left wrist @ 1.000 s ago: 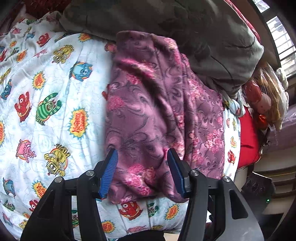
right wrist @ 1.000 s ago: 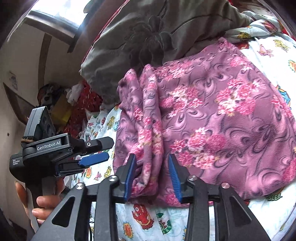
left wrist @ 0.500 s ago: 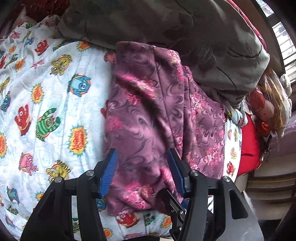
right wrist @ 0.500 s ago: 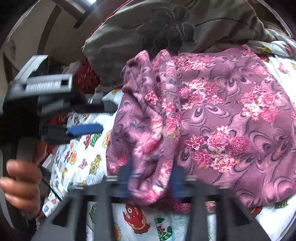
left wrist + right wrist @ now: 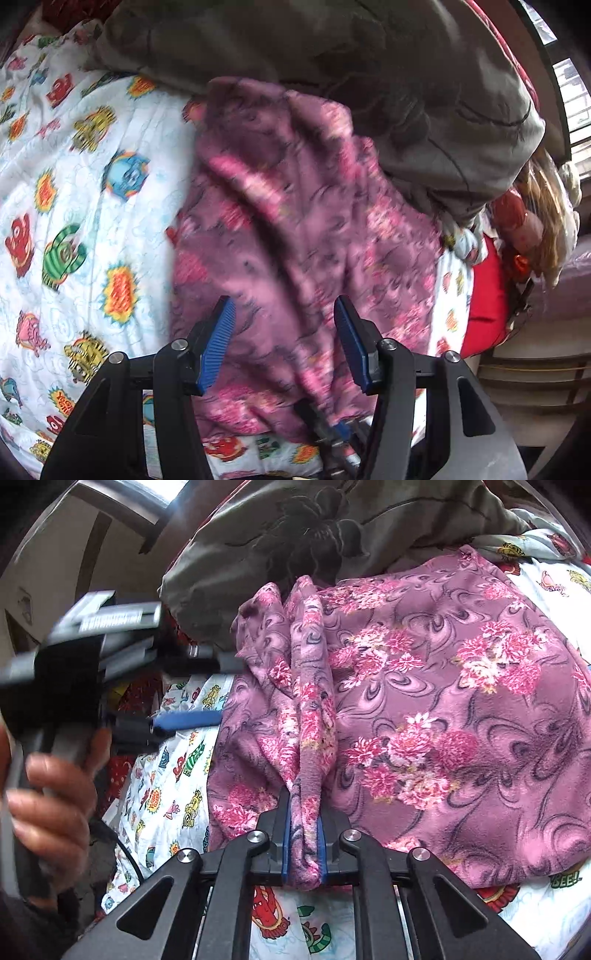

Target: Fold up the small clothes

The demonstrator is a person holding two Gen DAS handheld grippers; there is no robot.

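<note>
Your right claw [image 5: 303,843] is clenched on a bunched ridge of the purple floral fleece garment [image 5: 443,716], the cloth squeezed tight between its blue pads [image 5: 284,840]. From that pinch the ridge runs straight ahead of the claw, and the flat bulk of the garment spreads to the claw's right over the cartoon-print bedsheet [image 5: 166,797]. Beyond the far end of the ridge lies a grey-green blanket [image 5: 280,528]. To the left of this claw your left claw [image 5: 207,690] shows blurred, held in your left hand [image 5: 51,801], its fingers pointing toward the garment's left edge with one blue pad just beside the cloth.

Your left claw [image 5: 284,339] stands released, its blue pads [image 5: 218,347] well apart, with the garment [image 5: 295,229] showing through the gap and reaching away ahead of it. The picture is smeared here, so you cannot tell whether the pads touch the cloth. The bedsheet [image 5: 74,206] lies to this claw's left, the blanket [image 5: 406,92] ahead and to the right, and a red cushion [image 5: 484,299] sits at the far right, past the garment's edge. Part of your right claw [image 5: 340,435] peeks out beneath the garment, just under this claw's right finger.
</note>
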